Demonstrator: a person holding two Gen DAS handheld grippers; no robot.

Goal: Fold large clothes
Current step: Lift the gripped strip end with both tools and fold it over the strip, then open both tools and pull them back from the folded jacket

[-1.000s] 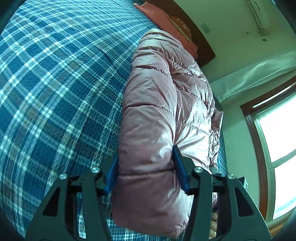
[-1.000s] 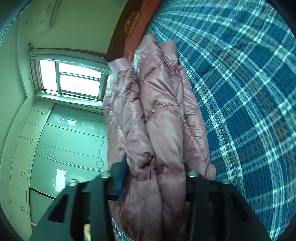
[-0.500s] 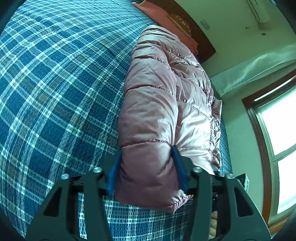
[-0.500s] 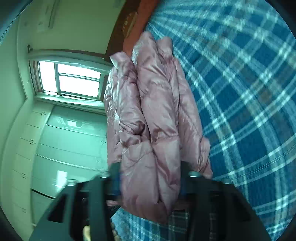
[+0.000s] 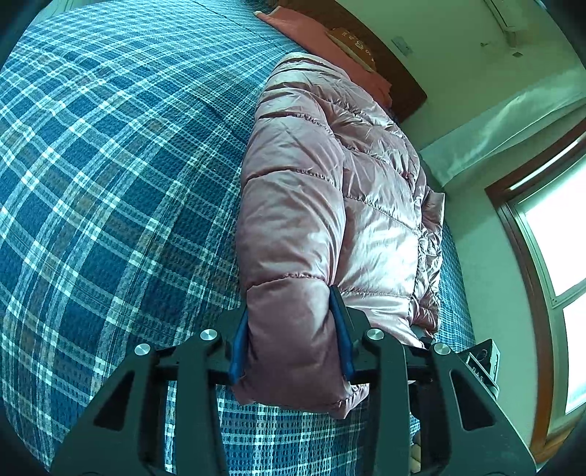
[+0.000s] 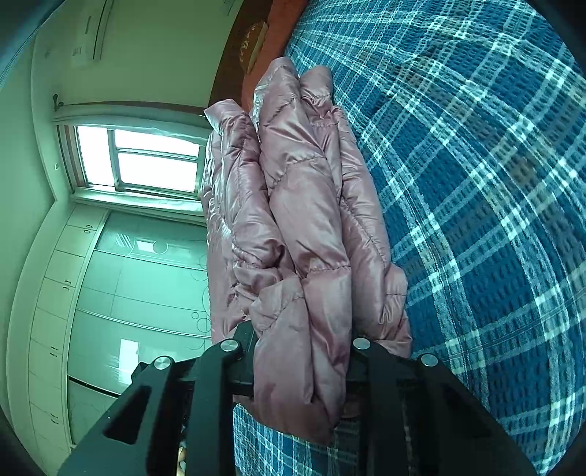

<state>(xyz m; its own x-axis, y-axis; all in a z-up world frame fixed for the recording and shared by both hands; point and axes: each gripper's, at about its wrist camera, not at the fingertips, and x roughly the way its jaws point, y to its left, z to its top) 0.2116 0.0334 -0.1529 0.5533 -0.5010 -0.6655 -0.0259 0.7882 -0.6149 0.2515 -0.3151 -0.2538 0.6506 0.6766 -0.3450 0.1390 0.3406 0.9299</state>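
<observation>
A pink puffer jacket [image 5: 329,190] lies lengthwise along one side of a bed under a blue plaid bedspread [image 5: 110,164], and you have hold of its near end with both tools. Your left gripper [image 5: 291,340] is clamped on the padded corner straight ahead of it; the blue pads [image 5: 237,344] dent the quilting on either side, the jaws having just been closing with the fabric between them. Your right gripper [image 6: 302,351] has also just been closing, and it pinches a thick bunch of gathered layers, which fill the gap between its fingers and spill toward the camera.

From the left gripper the jacket runs forward and away toward an orange-red pillow [image 5: 318,33] by the dark headboard [image 5: 395,73]; open bedspread spreads to that tool's left, and a window [image 5: 553,234] stands off to its right. From the right gripper the garment stretches ahead as three long rolls pressed side by side, with bedspread to the right.

By the look of it, the lengthwise folding is done: the sides appear turned in, leaving a narrow strip. What seems left is to carry this gripped end forward over the far end, then let go and flatten the bundle.
</observation>
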